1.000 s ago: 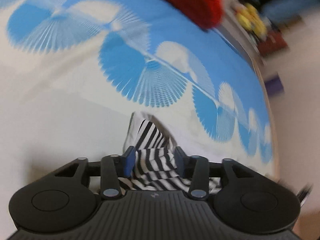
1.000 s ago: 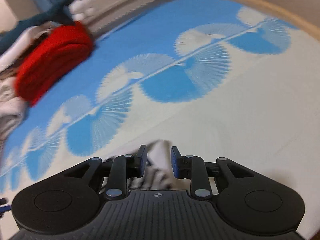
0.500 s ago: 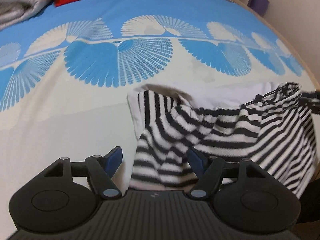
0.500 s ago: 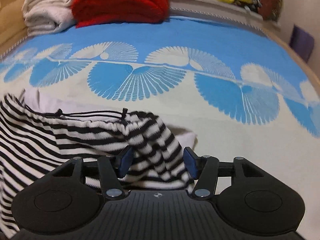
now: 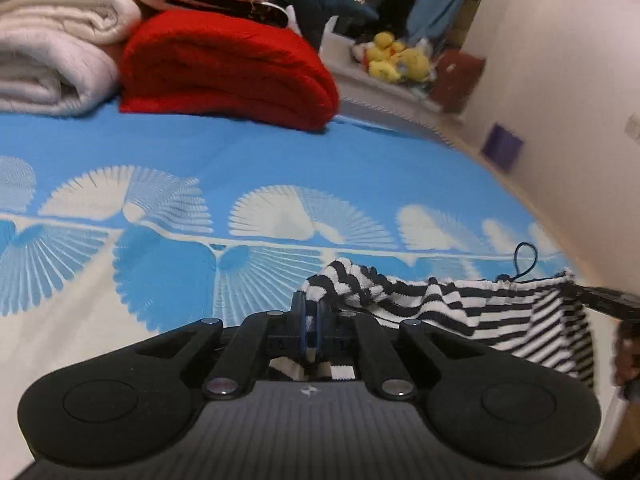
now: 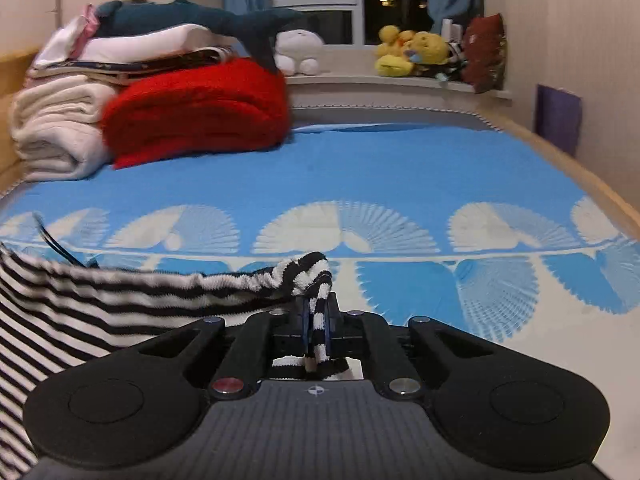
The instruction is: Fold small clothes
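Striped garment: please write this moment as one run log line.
phase: lift | left tool: shut on striped garment | right tool: shut on striped garment | garment: stretched between tools above blue bedspread

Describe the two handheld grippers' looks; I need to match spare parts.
Both look alike. The left gripper and right gripper have matte black bodies with ribbed grey tops, round side discs, black linkage arms with silver rivets, blue finger pads, and a small white crosshair mark. No cables show.
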